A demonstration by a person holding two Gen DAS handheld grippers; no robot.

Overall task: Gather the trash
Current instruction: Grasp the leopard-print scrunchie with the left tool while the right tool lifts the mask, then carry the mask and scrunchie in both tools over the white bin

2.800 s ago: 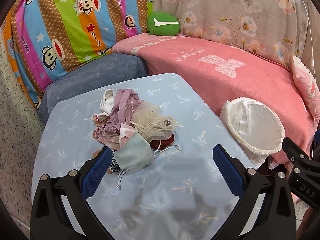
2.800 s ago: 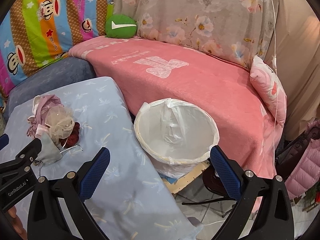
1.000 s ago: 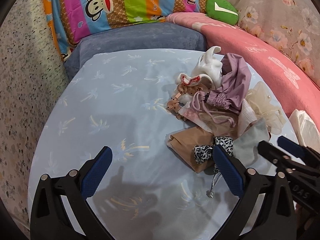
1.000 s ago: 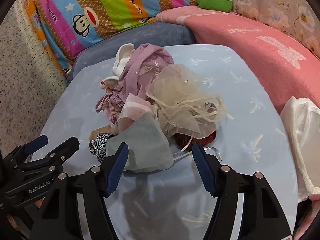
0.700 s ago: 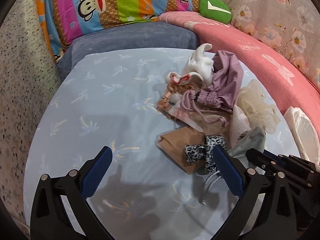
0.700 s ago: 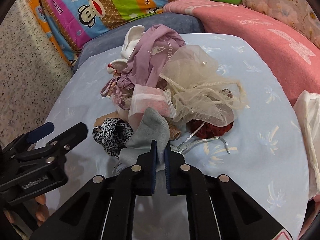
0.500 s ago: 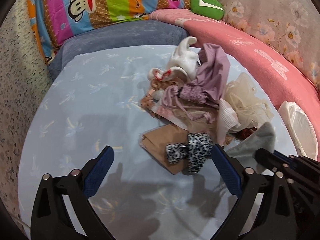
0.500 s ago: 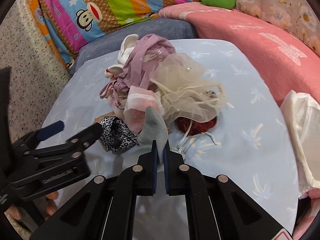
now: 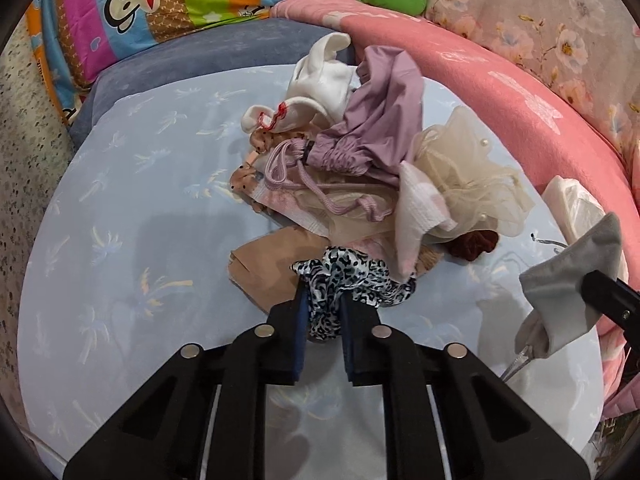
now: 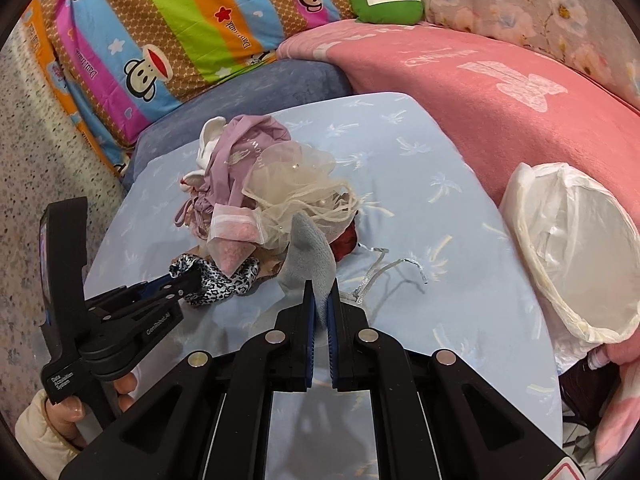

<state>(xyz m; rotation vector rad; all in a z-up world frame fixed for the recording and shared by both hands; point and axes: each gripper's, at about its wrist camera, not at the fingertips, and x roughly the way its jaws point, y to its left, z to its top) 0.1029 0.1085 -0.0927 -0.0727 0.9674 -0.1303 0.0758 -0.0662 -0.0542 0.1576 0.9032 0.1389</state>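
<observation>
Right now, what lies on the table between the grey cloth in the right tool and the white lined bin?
In the right wrist view, only a thin silver ribbon lies on the pale blue tablecloth between the grey cloth and the white lined bin.

1. Your left gripper [image 9: 323, 309], wide open a second ago, has just been closing and now pinches the leopard-print cloth [image 9: 348, 278].
2. Your right gripper [image 10: 320, 295] now holds the grey cloth [image 10: 310, 254] raised off the pile [image 10: 260, 196], nearer the lined bin [image 10: 576, 240].
</observation>
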